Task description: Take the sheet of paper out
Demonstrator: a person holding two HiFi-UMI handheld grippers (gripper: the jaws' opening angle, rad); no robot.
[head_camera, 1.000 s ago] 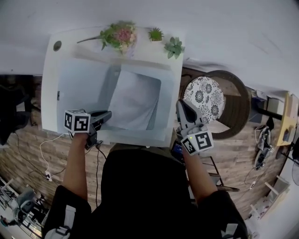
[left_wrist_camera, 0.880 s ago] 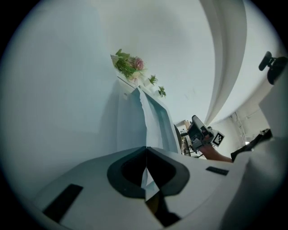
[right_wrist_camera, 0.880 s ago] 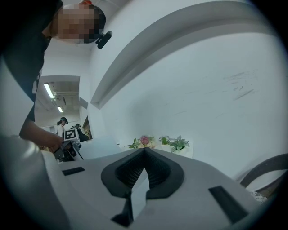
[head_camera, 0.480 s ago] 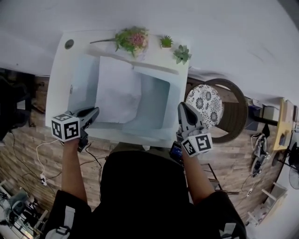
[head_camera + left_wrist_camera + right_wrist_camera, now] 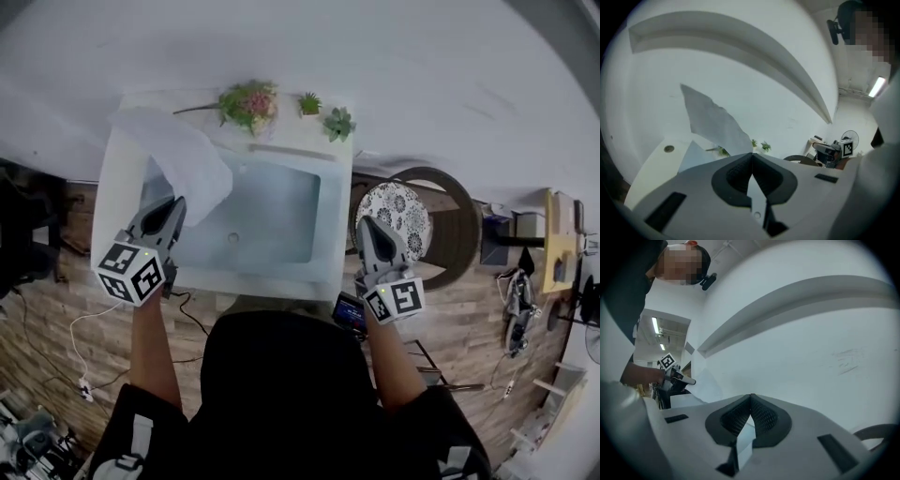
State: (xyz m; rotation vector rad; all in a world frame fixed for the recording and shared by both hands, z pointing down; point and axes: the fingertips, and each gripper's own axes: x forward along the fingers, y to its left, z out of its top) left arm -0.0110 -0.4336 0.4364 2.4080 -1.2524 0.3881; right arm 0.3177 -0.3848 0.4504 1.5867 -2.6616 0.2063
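Since the left gripper [image 5: 172, 206] has its jaws pinched tight on the sheet of paper [image 5: 178, 155], the sheet is up in the air over the far-left corner of the open white box [image 5: 333, 220]. It sticks out past the jaw tips and droops in a soft curl. In the left gripper view it fans up and away right from where the pads meet, so the bite is on an edge or a corner, can't say which. Looks to me like it's basically clear of the box, whose pale bottom shows bare in the head view.

The right gripper [image 5: 368, 225] is off by the box's right side, next to the chair with the patterned cushion [image 5: 398, 202]. Its jaws are closed together with nothing in them, and it's well away from the paper.

Handling-wise, my take: this sheet weighs next to nothing and has zero stiffness, so it'll flop, swing and catch air on any quick move. It's thin enough to crease or tear at the pinch point if it snags on the box wall or on the little potted plants [image 5: 281, 98] along the back. An edge grip is fine for a single sheet, I'd just go slow and stay off the rim. Slipping is the main worry, since it's smooth paper between the pads.
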